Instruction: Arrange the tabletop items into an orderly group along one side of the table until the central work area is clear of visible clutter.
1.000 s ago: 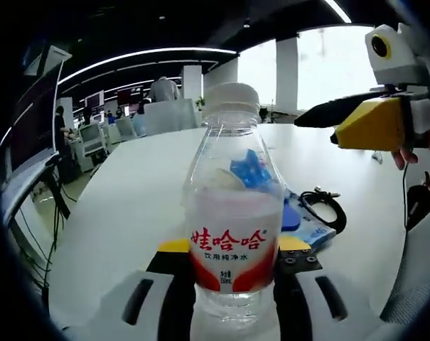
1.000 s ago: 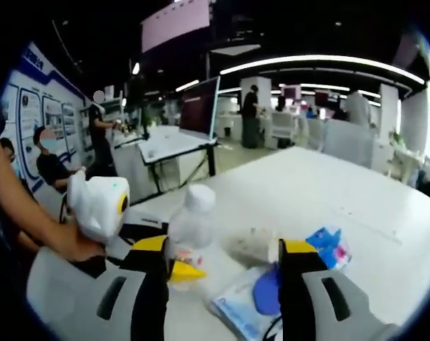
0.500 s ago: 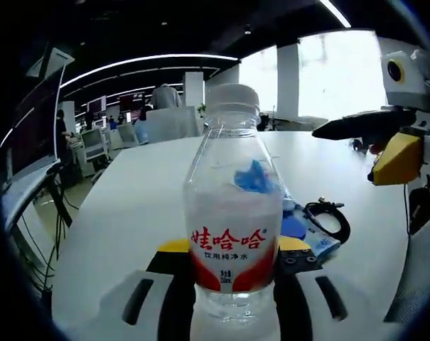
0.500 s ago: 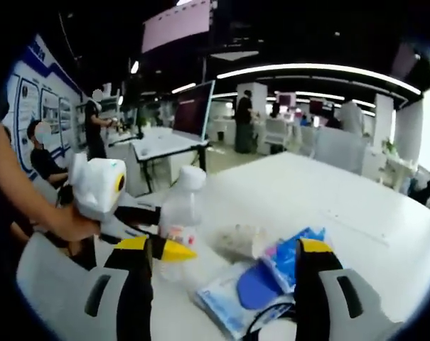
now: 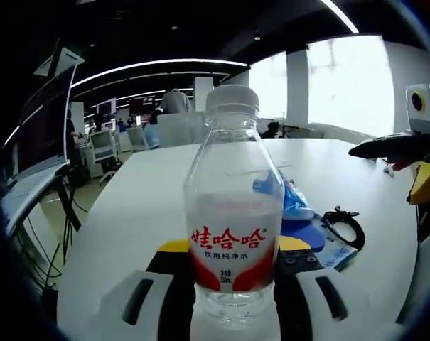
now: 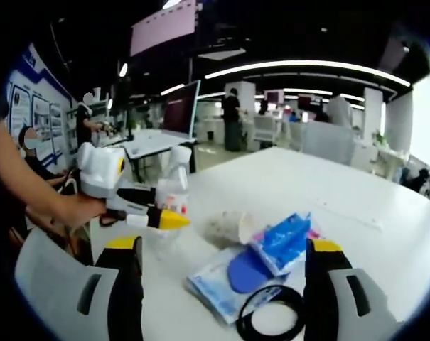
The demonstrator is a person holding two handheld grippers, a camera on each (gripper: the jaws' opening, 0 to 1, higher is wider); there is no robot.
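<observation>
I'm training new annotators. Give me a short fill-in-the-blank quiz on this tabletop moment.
1. The left tool is shut on a clear ____ with a white cap.
2. The right tool has its jaws ____, holding nothing.
3. The coiled cable on the table is ____ in colour.

Missing words: bottle; open; black

Your left gripper view sat close behind the bottle (image 5: 232,206), facing across the table (image 5: 129,206). Your right gripper view looked from farther back; both shared the blue packets (image 6: 271,245).
</observation>
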